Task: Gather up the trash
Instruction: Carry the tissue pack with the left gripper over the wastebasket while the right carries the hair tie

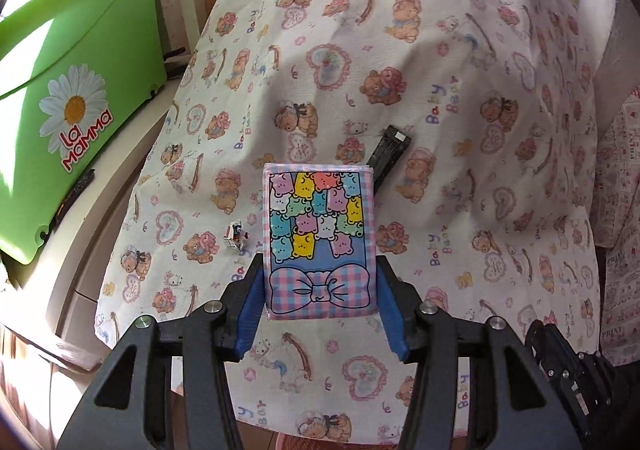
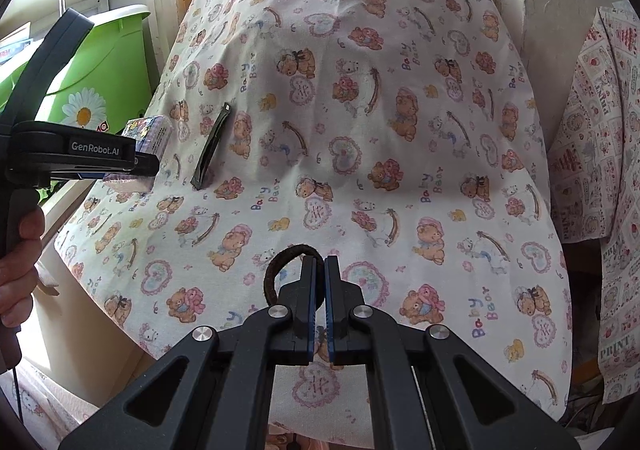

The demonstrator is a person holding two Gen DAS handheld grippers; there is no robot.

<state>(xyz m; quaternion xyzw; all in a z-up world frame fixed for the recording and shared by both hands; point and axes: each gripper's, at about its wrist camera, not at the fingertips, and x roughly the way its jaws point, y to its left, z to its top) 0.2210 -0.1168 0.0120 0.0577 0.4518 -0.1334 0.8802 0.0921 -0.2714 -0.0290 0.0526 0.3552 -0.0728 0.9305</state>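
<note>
A pastel tissue pack [image 1: 320, 234] printed with bears and a bow is lifted above the bear-print cloth [image 1: 460, 169], and my left gripper [image 1: 320, 266] is shut on its lower sides with the blue pads pressing. The right wrist view shows that gripper [image 2: 148, 165] at the left with the pack [image 2: 154, 133]. My right gripper [image 2: 320, 262] is shut on a brown hair tie [image 2: 269, 274], whose loop sticks out to the left of the fingers. A small crumpled wrapper [image 1: 236, 238] lies on the cloth left of the pack.
A black comb-like item [image 1: 390, 153] lies on the cloth behind the pack, also seen as the black item [image 2: 212, 147]. A green plastic tub [image 1: 68, 89] with a daisy label stands at the left. A second printed cloth [image 2: 600, 153] hangs at the right. A hand [image 2: 20, 262] holds the left handle.
</note>
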